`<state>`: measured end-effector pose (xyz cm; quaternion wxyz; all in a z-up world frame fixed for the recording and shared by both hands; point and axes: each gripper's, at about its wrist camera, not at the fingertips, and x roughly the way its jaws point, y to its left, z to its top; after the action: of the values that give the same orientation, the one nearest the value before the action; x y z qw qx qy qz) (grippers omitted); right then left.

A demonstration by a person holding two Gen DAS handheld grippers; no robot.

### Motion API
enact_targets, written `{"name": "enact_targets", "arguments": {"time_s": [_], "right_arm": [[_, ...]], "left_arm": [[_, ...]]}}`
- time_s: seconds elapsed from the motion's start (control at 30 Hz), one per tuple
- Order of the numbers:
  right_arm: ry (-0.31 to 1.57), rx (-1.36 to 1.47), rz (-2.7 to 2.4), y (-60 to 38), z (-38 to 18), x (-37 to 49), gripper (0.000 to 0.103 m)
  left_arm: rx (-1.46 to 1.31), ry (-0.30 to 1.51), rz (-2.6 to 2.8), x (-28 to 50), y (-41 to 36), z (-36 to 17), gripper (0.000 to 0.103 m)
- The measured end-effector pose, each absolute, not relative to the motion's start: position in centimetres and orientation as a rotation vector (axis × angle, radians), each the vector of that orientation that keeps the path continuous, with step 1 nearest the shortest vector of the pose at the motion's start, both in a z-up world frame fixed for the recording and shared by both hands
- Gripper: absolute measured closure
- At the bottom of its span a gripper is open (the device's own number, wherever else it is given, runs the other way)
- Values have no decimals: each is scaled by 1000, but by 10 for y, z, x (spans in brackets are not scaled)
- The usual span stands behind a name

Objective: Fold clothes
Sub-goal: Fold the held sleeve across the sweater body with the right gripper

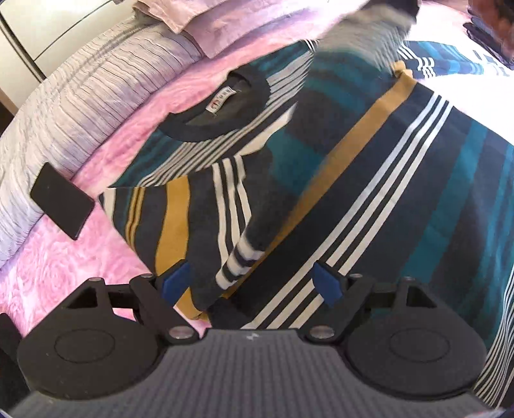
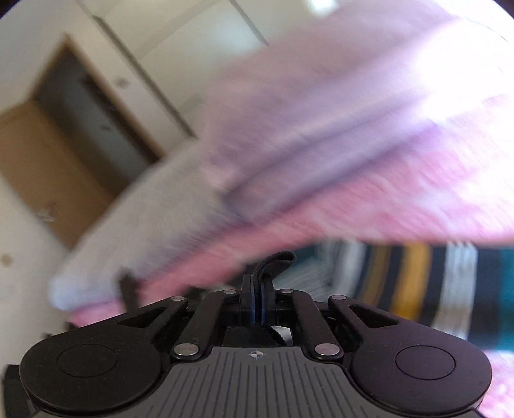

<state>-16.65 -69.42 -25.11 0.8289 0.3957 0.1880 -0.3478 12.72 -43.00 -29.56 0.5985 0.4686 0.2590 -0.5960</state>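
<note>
A striped shirt (image 1: 369,154) in navy, teal, mustard and white lies spread on a pink bedspread (image 1: 64,257). Its dark collar with a white label (image 1: 221,96) faces up, and one sleeve (image 1: 199,212) is folded in over the body. My left gripper (image 1: 253,283) is open just above the folded sleeve's cuff. In the blurred right wrist view my right gripper (image 2: 258,289) is shut on a dark fold of the shirt's fabric (image 2: 276,260), lifted above the bed. The striped shirt (image 2: 417,283) shows at the right.
A black phone (image 1: 61,201) lies on the bedspread left of the shirt. Pale pink pillows (image 1: 180,16) and a striped grey quilt (image 1: 80,106) lie at the bed's far side. A wooden door (image 2: 64,160) and white wardrobe (image 2: 160,48) stand beyond the bed.
</note>
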Motion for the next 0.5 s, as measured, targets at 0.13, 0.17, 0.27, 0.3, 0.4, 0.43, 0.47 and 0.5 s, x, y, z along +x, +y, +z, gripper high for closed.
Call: {"name": "enact_targets", "arguments": {"time_s": [0.13, 0.17, 0.27, 0.3, 0.4, 0.43, 0.47, 0.5], "right_arm": [[578, 950, -840, -707, -315, -180, 97], [591, 953, -867, -704, -319, -184, 95], [583, 973, -916, -689, -319, -194, 95], [581, 966, -931, -683, -316, -196, 95], [554, 925, -902, -665, -305, -188, 95], [541, 909, -883, -660, -302, -184, 95], [529, 892, -864, -654, -298, -180, 94], [520, 876, -844, -649, -296, -175, 90]], "left_arm": [[1111, 608, -1406, 120, -433, -305, 23], [1117, 610, -1410, 118, -434, -307, 23], [1125, 624, -1414, 117, -437, -312, 23], [1124, 625, -1411, 120, -438, -313, 23], [1070, 629, -1381, 136, -446, -306, 24], [1028, 645, -1364, 147, -450, -303, 24], [986, 660, -1347, 158, -454, -300, 24], [947, 674, -1329, 168, -458, -297, 24]]}}
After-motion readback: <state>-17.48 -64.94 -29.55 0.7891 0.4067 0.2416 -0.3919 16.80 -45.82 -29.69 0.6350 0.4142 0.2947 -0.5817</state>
